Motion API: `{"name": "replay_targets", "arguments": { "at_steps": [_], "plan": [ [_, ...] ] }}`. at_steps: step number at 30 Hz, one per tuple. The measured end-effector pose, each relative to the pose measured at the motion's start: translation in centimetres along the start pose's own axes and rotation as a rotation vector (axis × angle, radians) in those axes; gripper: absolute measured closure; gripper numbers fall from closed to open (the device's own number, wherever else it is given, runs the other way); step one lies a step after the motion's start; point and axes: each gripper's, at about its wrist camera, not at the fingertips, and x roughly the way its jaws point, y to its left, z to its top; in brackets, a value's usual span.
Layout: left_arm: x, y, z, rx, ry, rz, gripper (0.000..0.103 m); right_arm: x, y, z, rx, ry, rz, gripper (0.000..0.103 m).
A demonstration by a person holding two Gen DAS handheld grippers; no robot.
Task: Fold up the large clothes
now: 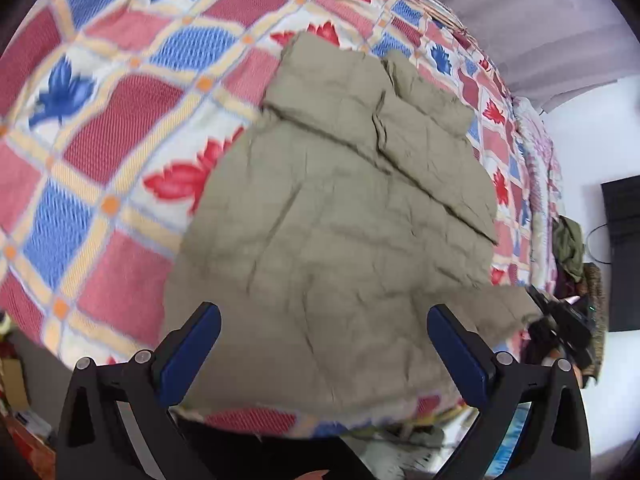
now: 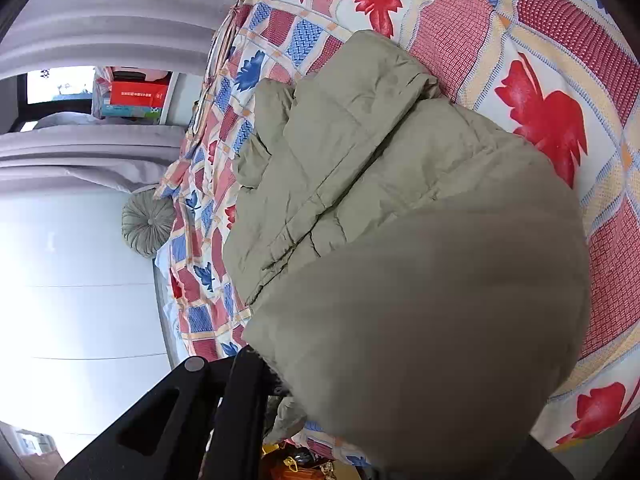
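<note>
An olive-green padded jacket (image 1: 344, 208) lies spread on a bed with a red, blue and cream leaf-pattern bedspread (image 1: 112, 128). My left gripper (image 1: 324, 332) is open with blue pads, empty, hovering above the jacket's near hem. In the right wrist view the jacket (image 2: 360, 152) fills the frame; a fold of it (image 2: 420, 320) hangs close over the lens and hides the right gripper's fingers. Only the left black finger mount (image 2: 240, 400) shows, against the cloth. In the left wrist view the right gripper (image 1: 560, 320) sits at the jacket's right corner.
The bed's near edge (image 1: 280, 420) runs below my left gripper. A dark screen (image 1: 624, 248) and a pile of clothes (image 1: 572, 248) are at right. Grey curtains (image 2: 100, 12), a round cushion (image 2: 148, 224) and boxes on a sill (image 2: 136, 96) lie beyond the bed.
</note>
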Motion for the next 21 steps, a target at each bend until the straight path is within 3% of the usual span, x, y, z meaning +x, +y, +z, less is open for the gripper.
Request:
{"name": "replay_targets", "arguments": {
  "at_steps": [4,9,16,19,20,21],
  "plan": [
    [-0.2,1.6,-3.9,-0.103,0.112,-0.115,0.000,0.2,-0.2,0.2,0.014,-0.003,0.009,0.096],
    [2.6,3.4,-7.7,-0.289,0.249,-0.283,0.000,0.4,0.0,0.2,0.008,0.002,0.008,0.096],
    [5.6,2.9,-6.7,-0.373,0.126,-0.362,0.000,0.3,0.0,0.1,0.008,0.010,-0.002,0.096],
    [7.1,2.9,-5.8,-0.389,0.088,-0.315,0.002,0.2,-0.2,-0.2,0.011,0.011,-0.008,0.096],
    [7.6,3.0,-5.6,-0.390,0.090,-0.290,0.012,0.2,-0.3,-0.3,0.015,0.013,-0.011,0.096],
    [8.1,3.1,-5.3,-0.391,0.100,-0.268,0.029,0.1,-0.5,-0.4,0.018,0.015,-0.015,0.096]
  ]
}}
